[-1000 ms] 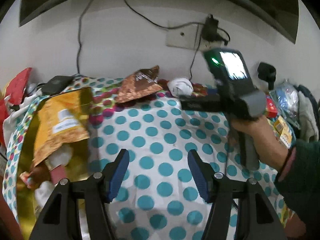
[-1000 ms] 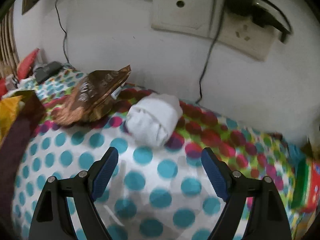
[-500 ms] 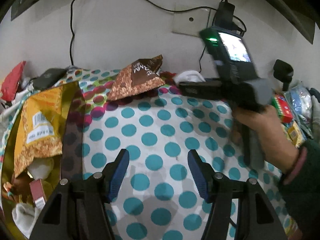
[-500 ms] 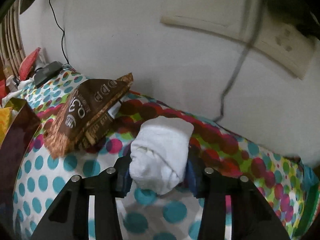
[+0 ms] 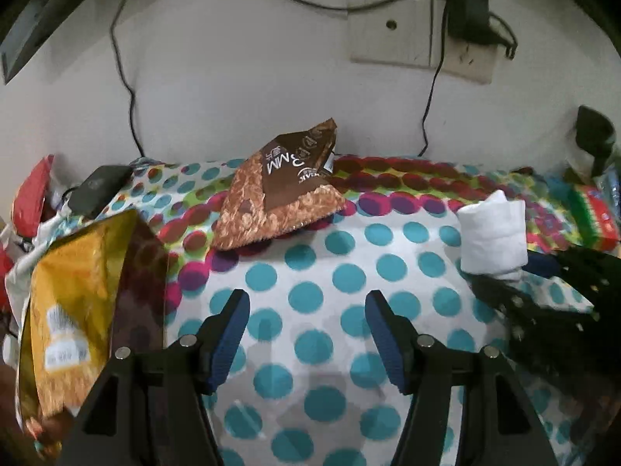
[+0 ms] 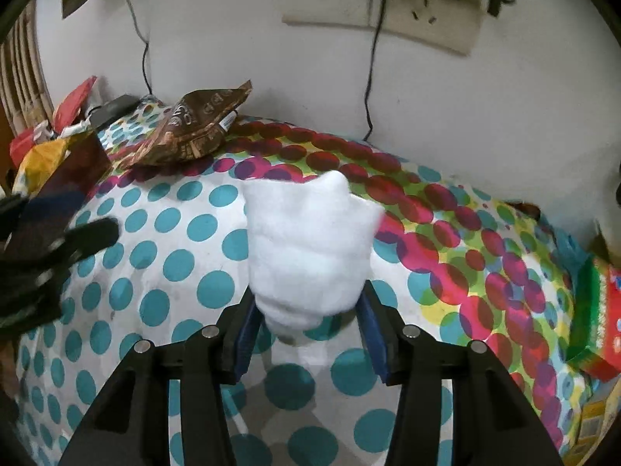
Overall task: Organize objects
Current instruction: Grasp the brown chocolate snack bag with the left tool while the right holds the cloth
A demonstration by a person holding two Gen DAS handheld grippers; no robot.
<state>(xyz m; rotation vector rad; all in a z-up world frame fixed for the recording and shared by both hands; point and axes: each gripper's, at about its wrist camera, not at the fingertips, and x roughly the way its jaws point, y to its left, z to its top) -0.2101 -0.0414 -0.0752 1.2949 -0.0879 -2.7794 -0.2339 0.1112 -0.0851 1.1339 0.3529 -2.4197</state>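
Observation:
A white rolled cloth [image 6: 310,248] sits between the blue pads of my right gripper [image 6: 306,310], held up off the polka-dot tablecloth [image 6: 174,264]; the jaws are opening slightly while the pads still press its sides. The left wrist view shows the same white rolled cloth [image 5: 491,239] at the right, with the right gripper's black frame below it. My left gripper [image 5: 306,310] stands open over the dotted cloth, nothing between its fingers. A brown snack bag [image 5: 279,194] lies ahead of it near the wall. A yellow snack bag [image 5: 70,310] stands in a dark container at the left.
A black device [image 5: 99,188] with a cable and a red packet [image 5: 33,194] lie at the far left. A red and green box [image 6: 597,310] rests at the right edge. Wall sockets [image 5: 392,35] with plugged cables hang behind the table.
My right gripper went forward, shut on the white rolled cloth and lifted it off the table. My left gripper moved forward and to the right, nearer the brown snack bag.

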